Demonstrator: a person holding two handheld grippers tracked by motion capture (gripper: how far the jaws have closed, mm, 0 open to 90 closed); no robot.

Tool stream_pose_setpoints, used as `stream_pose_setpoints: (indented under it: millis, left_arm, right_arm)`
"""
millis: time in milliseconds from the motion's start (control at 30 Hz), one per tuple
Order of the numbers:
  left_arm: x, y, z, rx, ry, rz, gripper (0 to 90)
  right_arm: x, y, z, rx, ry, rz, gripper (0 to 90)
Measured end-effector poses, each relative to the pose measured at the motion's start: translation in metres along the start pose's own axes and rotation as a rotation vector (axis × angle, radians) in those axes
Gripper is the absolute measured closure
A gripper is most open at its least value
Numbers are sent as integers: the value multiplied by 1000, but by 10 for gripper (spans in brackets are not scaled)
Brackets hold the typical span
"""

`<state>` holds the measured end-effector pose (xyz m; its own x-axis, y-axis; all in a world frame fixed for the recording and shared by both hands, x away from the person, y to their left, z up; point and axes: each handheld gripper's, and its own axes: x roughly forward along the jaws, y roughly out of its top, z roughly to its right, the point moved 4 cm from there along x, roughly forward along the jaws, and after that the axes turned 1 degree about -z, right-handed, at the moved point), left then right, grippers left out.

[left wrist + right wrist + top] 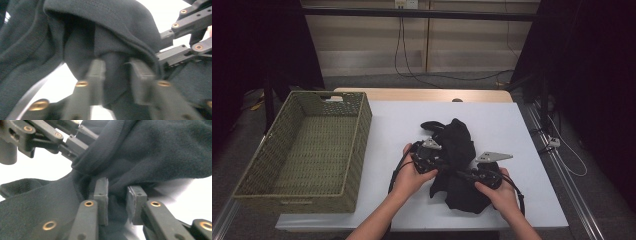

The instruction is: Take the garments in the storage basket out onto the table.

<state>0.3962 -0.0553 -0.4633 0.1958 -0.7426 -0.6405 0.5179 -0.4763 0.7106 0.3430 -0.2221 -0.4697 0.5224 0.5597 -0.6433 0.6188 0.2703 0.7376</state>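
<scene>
White tabletop point(402, 125): lying open around me from nine through twelve to three o'clock. Woven basket point(357, 145): standing at my nine o'clock, its near wall blocking a low pass; its hollow is gaping free. Black garment point(459, 145): bunching at twelve o'clock between my left gripper point(432, 157) and right gripper point(472, 175), crowding both.

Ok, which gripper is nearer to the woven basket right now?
Left. The left gripper grips the black garment on the side facing the green woven basket, with bare table between them. The right gripper grips the garment farther from the basket.
</scene>
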Motion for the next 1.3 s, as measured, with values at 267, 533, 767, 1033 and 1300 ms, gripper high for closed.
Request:
stream_pose_setpoints:
  millis: [267, 533, 767, 1033, 1300]
  left_arm:
    - [-8, 2, 0, -12, 10, -13, 859]
    - [-32, 1, -6, -83, -25, 20, 860]
    - [-50, -2, -10, -113, -5, 19, 859]
    - [-66, -10, -21, -159, 40, 12, 859]
    - [-73, -13, -26, -173, 70, 12, 858]
  right_arm:
    - [-2, 3, 2, 0, -17, 16, 755]
    - [-17, 9, 12, 25, -6, 64, 852]
    - [-21, 15, 10, 31, 35, 105, 692]
    - [-25, 22, 24, 50, -47, 129, 542]
    - [0, 17, 22, 40, -55, 40, 460]
